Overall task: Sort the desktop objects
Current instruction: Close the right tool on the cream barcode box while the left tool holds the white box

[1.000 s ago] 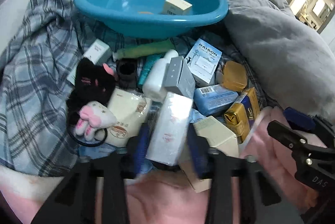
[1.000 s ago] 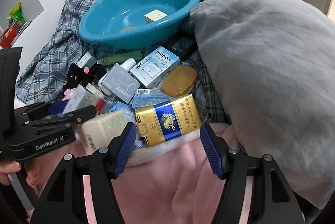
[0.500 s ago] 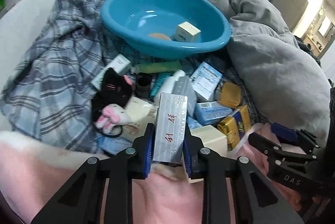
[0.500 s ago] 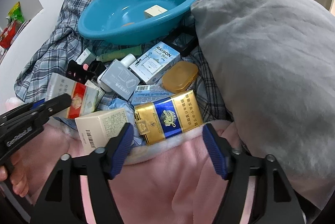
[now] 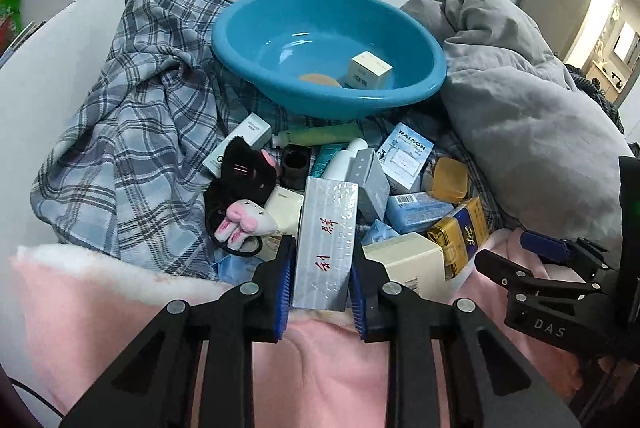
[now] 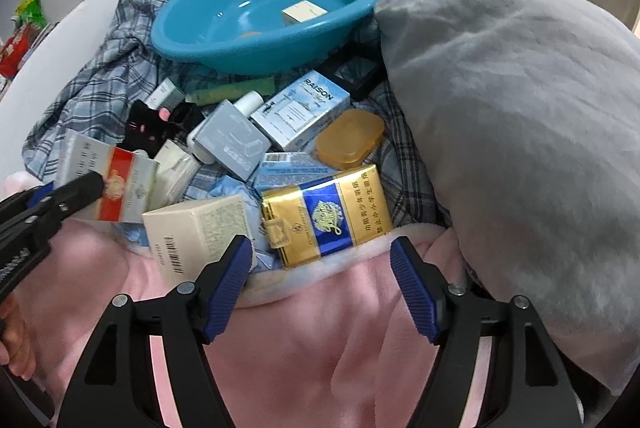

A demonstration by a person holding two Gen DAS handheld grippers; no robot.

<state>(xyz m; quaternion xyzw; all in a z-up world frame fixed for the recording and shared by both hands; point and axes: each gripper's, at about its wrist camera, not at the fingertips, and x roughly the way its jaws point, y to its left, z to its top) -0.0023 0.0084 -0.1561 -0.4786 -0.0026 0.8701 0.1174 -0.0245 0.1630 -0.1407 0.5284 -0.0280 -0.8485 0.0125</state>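
where the blue basin (image 5: 404, 96) sits, one cream box (image 5: 368, 70) inside

A basin (image 5: 420, 84) sits at the back on a checked cloth (image 5: 132, 132), with a small box (image 5: 368, 70) inside it. A quilt (image 5: 532, 116) lies to its right. In front of the basin is a heap of boxes, bottles and a plush cat (image 5: 248, 172). A carton (image 5: 326, 244) stands nearest, between the left tongs (image 5: 322, 288). Right of it lies a foil packet (image 6: 326, 216), just beyond the right tongs (image 6: 322, 292), over a blanket (image 6: 320, 348)
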